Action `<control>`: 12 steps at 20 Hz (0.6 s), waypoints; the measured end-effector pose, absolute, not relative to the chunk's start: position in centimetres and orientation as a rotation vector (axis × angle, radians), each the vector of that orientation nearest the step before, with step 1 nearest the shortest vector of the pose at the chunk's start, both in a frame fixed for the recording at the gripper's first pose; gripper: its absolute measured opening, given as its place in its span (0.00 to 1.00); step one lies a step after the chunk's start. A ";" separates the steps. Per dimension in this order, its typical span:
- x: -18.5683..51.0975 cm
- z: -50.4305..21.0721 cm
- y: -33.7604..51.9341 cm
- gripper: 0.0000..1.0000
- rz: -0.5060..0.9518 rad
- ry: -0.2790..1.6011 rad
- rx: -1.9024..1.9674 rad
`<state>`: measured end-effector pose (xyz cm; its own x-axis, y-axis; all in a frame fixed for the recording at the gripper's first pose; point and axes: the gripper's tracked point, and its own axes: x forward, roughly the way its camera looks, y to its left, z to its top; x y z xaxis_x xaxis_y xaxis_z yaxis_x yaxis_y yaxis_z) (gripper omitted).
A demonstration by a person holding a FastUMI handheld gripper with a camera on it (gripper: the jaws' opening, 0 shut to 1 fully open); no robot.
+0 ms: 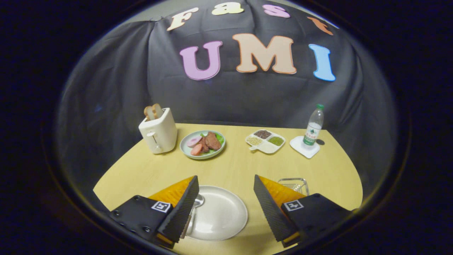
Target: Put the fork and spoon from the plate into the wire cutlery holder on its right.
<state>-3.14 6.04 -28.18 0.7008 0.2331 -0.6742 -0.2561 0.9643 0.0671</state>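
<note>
The gripper (226,184) hangs above the near edge of the light wooden tabletop (240,166), its jaws spread wide apart with nothing held between them. Below and between the two fingers sits a white plate (221,214), close to the near edge. A spoon (197,202) lies at the plate's left rim, its bowl just showing past the inner edge of the left finger; the handle runs down behind that finger and is mostly hidden. Whether a fork lies beside it cannot be told, since the finger covers that part of the plate.

The wire cutlery holder (293,184) stands on the tabletop just to the right of the plate, partly hidden behind the right finger, with only its upper rim and some of its bars visible. Whether anything rests inside it cannot be made out.

Toward the far edge, from left to right: a white toaster (158,131) with two slices of bread (153,111) standing in its slots; a pale green plate (185,148) carrying meat, sliced sausage and greens; a white divided dish (266,147) with grains and seeds in three compartments; and a clear water bottle (313,125) with a green cap, upright on a white square coaster (300,148) near the far right corner.
</note>
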 end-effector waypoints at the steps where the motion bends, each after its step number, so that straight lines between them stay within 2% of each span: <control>1: -3.6 -28.7 6.7 0.99 0.289 0.757 -0.045; 12: -8.1 -34.8 11.1 0.99 0.389 0.903 -0.102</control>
